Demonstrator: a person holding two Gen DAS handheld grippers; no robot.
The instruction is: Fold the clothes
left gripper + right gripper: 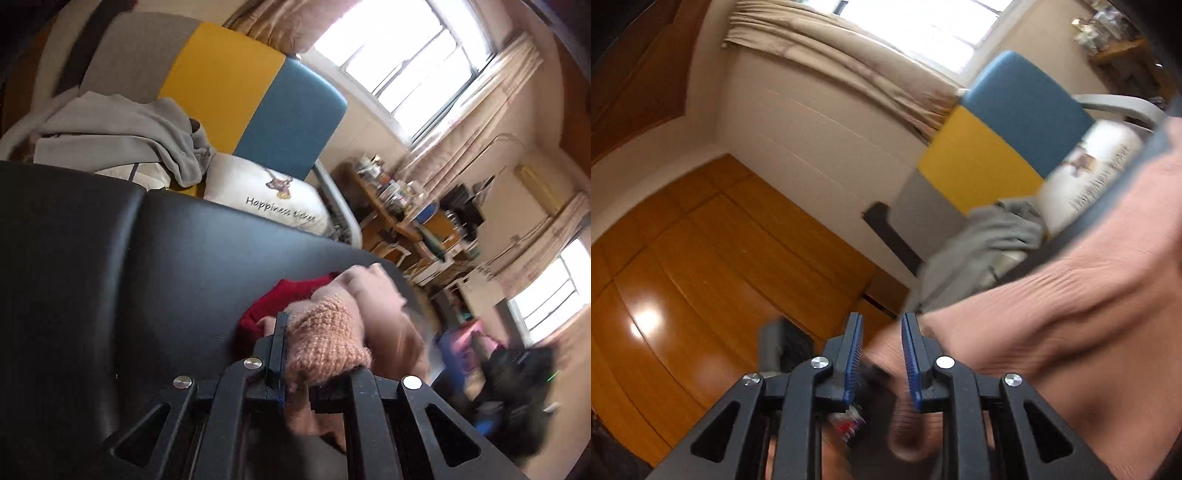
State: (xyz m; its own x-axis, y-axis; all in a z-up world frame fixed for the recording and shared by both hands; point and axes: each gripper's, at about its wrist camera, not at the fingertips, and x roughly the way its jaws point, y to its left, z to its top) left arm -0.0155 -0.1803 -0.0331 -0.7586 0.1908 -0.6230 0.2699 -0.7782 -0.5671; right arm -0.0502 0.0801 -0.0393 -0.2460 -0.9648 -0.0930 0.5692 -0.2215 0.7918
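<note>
In the left wrist view my left gripper [317,343] is shut on the cuff-like edge of a pink knitted sweater [373,306]. The knit bulges over the right finger and hides it. Under the sweater lies a red garment [291,291], both on a black padded surface [147,266] near its right edge. The right wrist view is blurred. There my right gripper [882,343] stands open, its blue pads apart with nothing clamped between them. The pink sweater [1071,295] stretches away to its right, just beside the right finger.
Beyond the black surface stands a bed with a grey, yellow and blue headboard [221,81], a heap of grey clothing [122,133] and a white printed pillow [266,195]. A cluttered desk [399,195] is at the right. Wooden wardrobe doors [701,277] fill the left of the right wrist view.
</note>
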